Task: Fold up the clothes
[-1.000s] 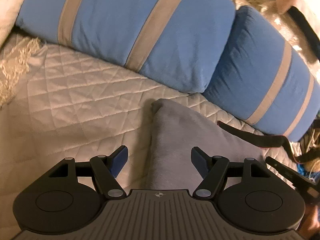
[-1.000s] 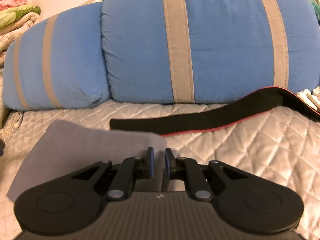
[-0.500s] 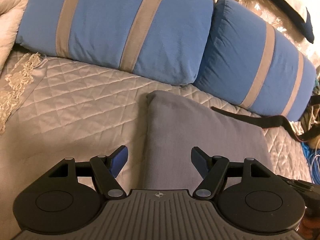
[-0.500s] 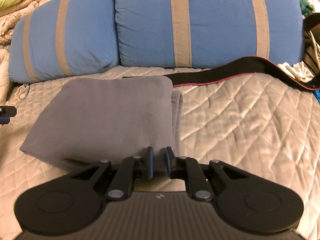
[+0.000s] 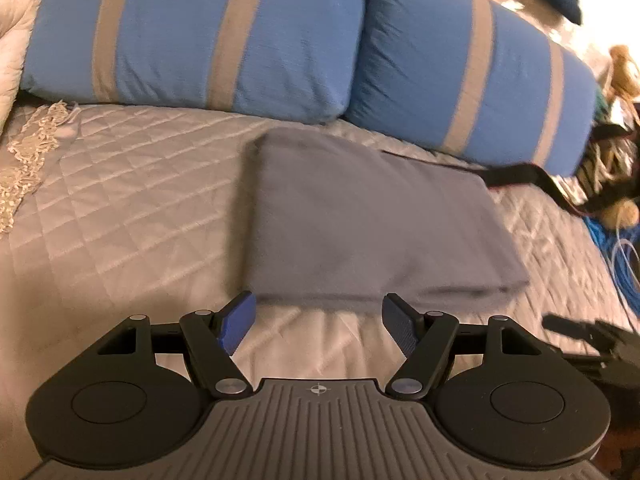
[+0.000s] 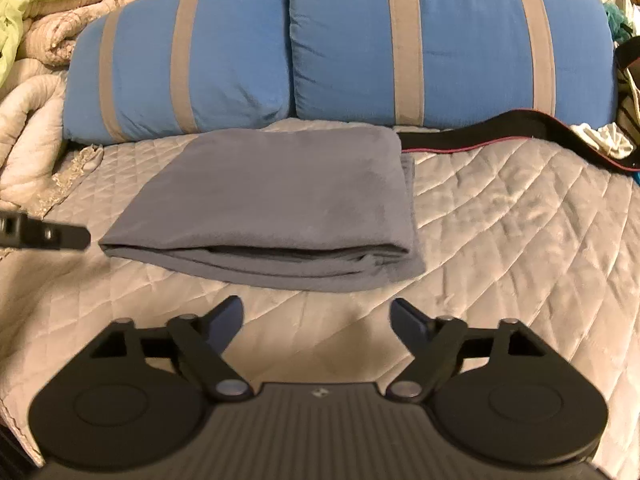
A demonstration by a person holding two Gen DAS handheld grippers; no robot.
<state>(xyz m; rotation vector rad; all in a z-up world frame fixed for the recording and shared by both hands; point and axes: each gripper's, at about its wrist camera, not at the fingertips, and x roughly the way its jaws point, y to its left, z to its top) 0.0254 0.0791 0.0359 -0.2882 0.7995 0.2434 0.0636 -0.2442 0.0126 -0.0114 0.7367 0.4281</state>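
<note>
The folded grey garment [image 6: 276,200] lay flat on the quilted bed [image 6: 520,216], just short of the blue pillows [image 6: 440,40], its long axis running left to right. Both claws hovered at its near edge, spread wide and empty: the left claw [image 5: 318,326] almost over the hem, the right claw [image 6: 318,322] slightly further back.

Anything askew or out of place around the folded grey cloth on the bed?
Slightly. The grey cloth is folded, but a lower layer sticks out past its right edge, so the stack isn't flush. A black strap trails across the quilt behind it.
</note>
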